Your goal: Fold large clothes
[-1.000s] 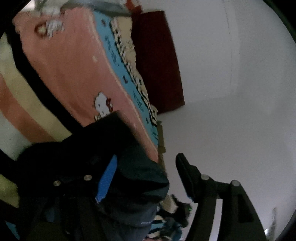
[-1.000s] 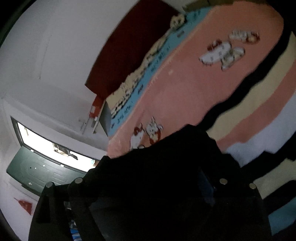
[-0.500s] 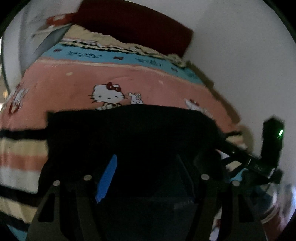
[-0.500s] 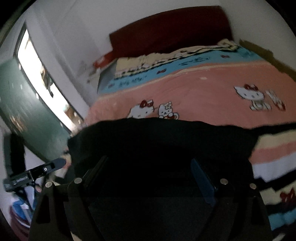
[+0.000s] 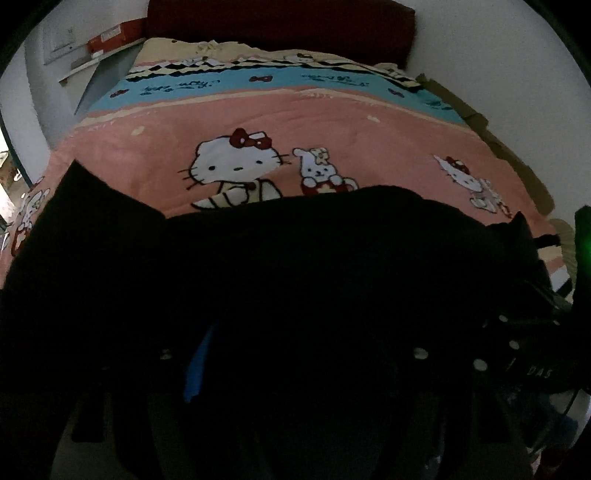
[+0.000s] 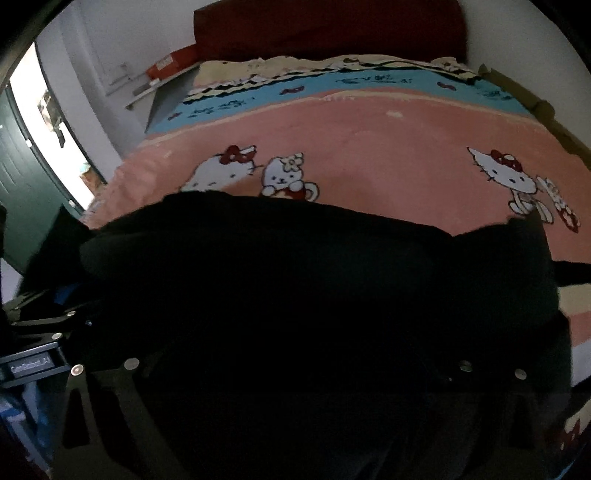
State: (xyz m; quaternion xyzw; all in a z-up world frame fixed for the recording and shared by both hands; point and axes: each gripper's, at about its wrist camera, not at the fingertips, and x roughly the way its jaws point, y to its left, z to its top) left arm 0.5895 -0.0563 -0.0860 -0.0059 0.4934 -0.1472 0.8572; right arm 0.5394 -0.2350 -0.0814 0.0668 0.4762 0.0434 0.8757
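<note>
A large black garment [image 5: 295, 266] lies spread across the near part of a bed, over a pink cartoon-cat blanket [image 5: 332, 122]. My left gripper [image 5: 306, 350] hovers low over the garment, jaws opening. Its blue pad [image 5: 197, 365] shows bare, and dark cloth fills the gap between the fingers. In the right wrist view the same garment [image 6: 314, 266] covers the lower half of the picture. My right gripper [image 6: 299, 332] is just above it, fingers spread very wide and still opening, with cloth between them and the pads lost in the dark. Each gripper shows at the edge of the other's view.
A dark red headboard [image 5: 280, 22] and a white wall close off the far end of the bed. A shelf with a red box [image 5: 110, 35] stands at the far left. A green door and a bright doorway [image 6: 48, 110] are on the left.
Both grippers rolled upright and swung down toward the bed. The black garment, hanging bunched from them before, now lies spread flat on the blanket. Both pairs of fingers stand wider apart.
</note>
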